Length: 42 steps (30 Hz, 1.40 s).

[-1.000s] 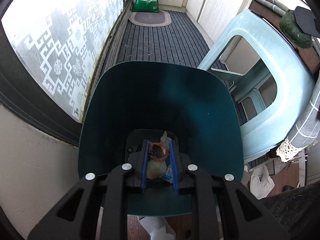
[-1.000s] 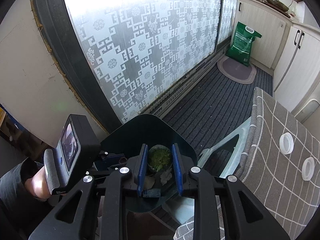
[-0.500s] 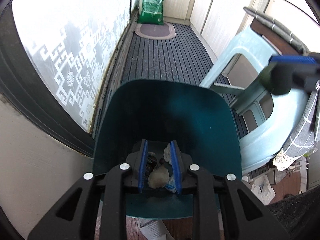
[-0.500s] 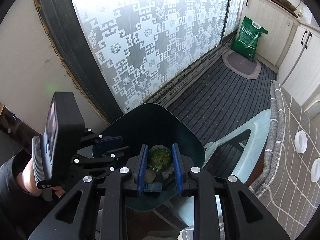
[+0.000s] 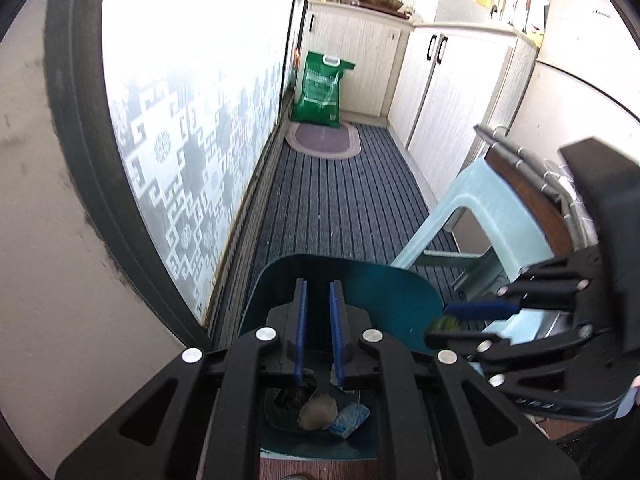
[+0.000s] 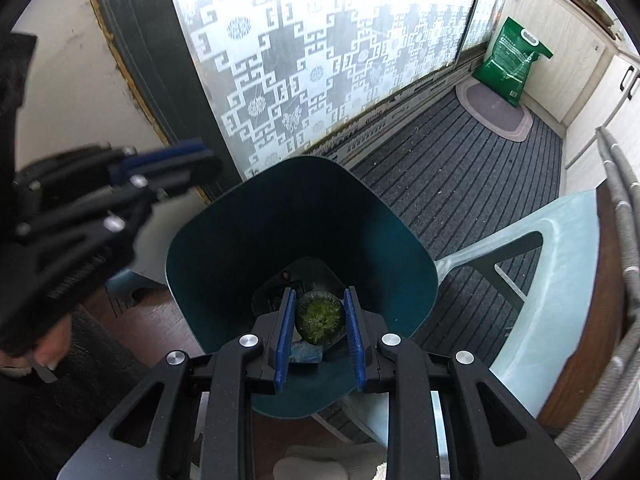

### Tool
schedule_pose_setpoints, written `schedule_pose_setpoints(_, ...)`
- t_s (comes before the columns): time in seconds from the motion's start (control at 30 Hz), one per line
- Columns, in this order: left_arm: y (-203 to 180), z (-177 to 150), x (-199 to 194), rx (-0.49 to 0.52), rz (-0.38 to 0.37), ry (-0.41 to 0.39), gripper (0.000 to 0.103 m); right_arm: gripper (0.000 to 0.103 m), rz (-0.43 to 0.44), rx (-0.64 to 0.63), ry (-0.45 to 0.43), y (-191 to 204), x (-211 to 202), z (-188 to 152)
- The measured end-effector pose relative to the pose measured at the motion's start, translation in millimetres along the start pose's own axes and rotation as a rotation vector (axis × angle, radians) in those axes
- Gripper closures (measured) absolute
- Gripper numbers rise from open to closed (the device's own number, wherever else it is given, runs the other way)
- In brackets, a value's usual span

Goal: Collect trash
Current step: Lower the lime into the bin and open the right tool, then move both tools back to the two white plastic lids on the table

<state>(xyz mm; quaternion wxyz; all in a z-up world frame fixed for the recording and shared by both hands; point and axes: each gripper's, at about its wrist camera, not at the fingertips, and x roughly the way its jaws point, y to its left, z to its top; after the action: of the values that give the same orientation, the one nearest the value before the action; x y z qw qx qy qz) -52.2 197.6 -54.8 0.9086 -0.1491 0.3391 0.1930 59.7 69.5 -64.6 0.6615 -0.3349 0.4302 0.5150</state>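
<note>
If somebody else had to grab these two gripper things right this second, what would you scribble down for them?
Left gripper: jaws have just closed, nothing between them; it is above the teal bin.
Right gripper: shut on a round green fuzzy piece of trash, held over the bin's opening.
In the bin: a beige lump, a blue-white wrapper and dark scraps at the bottom.
Done: several pieces are binned.
Left: probably open the right jaws so the green piece drops in. Whether more trash waits elsewhere cannot be told from these views.
</note>
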Motion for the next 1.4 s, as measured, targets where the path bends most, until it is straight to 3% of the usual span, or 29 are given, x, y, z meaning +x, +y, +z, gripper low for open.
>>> schedule_pose_setpoints(0.23, 6, 11, -24, -0.026, -0.031, -0.126, 0.090, 0.079, -0.001, -0.017, 0.068, 7, 29, -8)
schedule_pose_setpoints(0.53, 8, 19, -46, -0.048, -0.079, -0.227, 0.090, 0.078, -0.025, -0.055, 0.188, 18, 73, -26)
schedule_pose_setpoints(0.7, 5, 24, -56, -0.024, -0.090, -0.272, 0.082, 0.077, -0.019, -0.057, 0.208, 17, 78, -29)
schedule_pose_setpoints(0.83, 3, 26, -63, -0.037, -0.114, -0.303, 0.072, 0.077, -0.011, -0.056, 0.189, 17, 73, -28)
schedule_pose_setpoints(0.9, 2, 26, -69, -0.033, -0.114, -0.326, 0.068, 0.068, 0.003, -0.050, 0.182, 16, 69, -27)
schedule_pose_setpoints(0.93, 0, 27, -72, -0.029, -0.115, -0.337, 0.068, 0.056, 0.010, -0.048, 0.180, 17, 67, -27)
schedule_pose_setpoints(0.97, -2, 29, -74, -0.027, -0.115, -0.349, 0.068, 0.055, 0.009, -0.050, 0.179, 16, 64, -26)
schedule_pose_setpoints(1.17, -5, 33, -86, -0.037, -0.108, -0.405, 0.064, 0.055, 0.002, -0.059, 0.097, 14, 41, -19)
schedule_pose_setpoints(1.33, -6, 36, -97, -0.050, -0.101, -0.450, 0.061, 0.060, 0.021, -0.060, -0.060, 9, 0, -10)
schedule_pose_setpoints(1.4, -7, 37, -97, -0.049, -0.115, -0.448, 0.055, 0.062, 0.010, -0.064, -0.106, 9, -15, -9)
